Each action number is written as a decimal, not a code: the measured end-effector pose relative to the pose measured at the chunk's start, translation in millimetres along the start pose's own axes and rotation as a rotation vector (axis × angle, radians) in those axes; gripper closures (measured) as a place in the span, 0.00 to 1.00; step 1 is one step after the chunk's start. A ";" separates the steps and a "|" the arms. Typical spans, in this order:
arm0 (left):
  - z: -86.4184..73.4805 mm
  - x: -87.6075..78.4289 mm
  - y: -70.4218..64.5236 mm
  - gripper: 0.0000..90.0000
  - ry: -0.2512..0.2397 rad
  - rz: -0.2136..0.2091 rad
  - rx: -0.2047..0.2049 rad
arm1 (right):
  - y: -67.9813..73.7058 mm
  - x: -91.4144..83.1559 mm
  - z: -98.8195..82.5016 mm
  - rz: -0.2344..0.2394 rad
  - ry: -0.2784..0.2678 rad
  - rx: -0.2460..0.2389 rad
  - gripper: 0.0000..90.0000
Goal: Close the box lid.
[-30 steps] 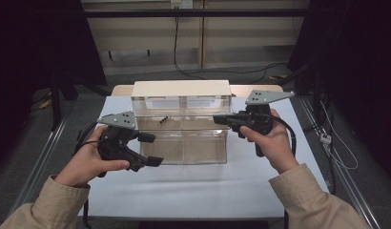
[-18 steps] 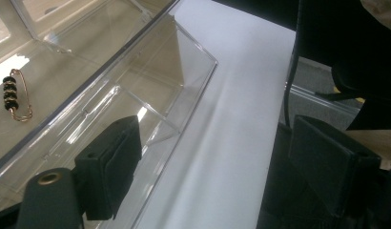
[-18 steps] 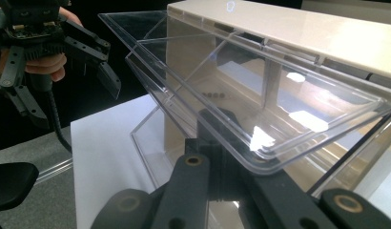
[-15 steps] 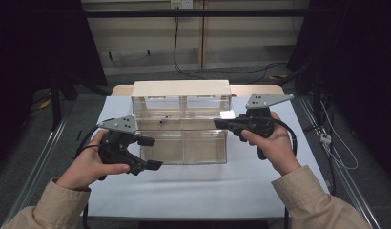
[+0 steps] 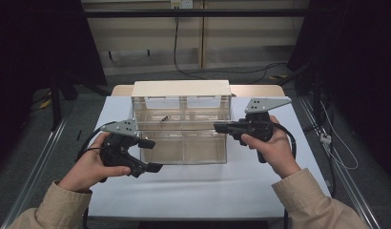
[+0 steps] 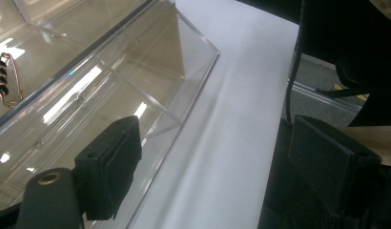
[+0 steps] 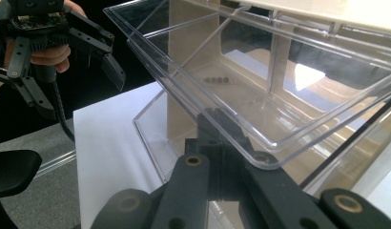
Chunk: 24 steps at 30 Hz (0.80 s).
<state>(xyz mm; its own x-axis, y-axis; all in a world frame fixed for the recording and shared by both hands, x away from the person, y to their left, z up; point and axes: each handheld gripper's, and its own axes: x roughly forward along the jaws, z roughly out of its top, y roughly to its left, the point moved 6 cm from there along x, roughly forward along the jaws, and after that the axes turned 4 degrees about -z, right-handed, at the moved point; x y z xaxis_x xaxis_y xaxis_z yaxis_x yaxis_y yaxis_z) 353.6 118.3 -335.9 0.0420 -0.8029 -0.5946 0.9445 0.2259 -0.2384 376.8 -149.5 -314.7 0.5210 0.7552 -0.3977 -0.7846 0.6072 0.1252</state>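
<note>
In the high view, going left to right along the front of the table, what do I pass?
Left gripper, jaws open beside the box's left end → clear plastic drawer box → right gripper, jaws shut on the upper drawer's rim → bare white table cover.

The two-tiered clear plastic drawer box (image 5: 182, 136) was colourless, with a cream top and back panel. It stood on a plain white table sheet (image 5: 208, 186). A small black ridged clip with a coppery wire loop (image 6: 3, 78) lay inside. Both handheld black grippers, left (image 5: 145, 155) and right (image 5: 220, 127), bore grey plates. The sleeves (image 5: 317, 202) were beige.
</note>
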 end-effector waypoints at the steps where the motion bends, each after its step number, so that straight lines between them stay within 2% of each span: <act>1: -0.7 0.0 0.3 0.20 0.006 0.003 -0.001 | 0.0 0.4 -0.8 0.001 0.000 0.001 1.00; 15: -5.4 2.7 0.1 0.20 0.010 -0.002 0.000 | 0.4 3.3 -10.7 0.006 0.021 0.006 1.00; 21: -7.9 4.1 -0.7 0.20 0.015 -0.006 0.001 | 3.0 4.7 -16.0 0.023 0.023 0.013 1.00; 24: -8.6 4.1 0.1 0.20 0.017 -0.002 -0.001 | 5.8 6.4 -18.9 0.026 0.034 -0.001 1.00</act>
<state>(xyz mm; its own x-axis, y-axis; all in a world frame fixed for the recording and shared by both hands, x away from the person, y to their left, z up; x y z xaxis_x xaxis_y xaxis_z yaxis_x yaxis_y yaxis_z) 351.1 119.8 -344.9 0.0348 -0.7941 -0.6068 0.9444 0.2247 -0.2400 369.3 -145.7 -333.6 0.4887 0.7620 -0.4249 -0.7981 0.5872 0.1351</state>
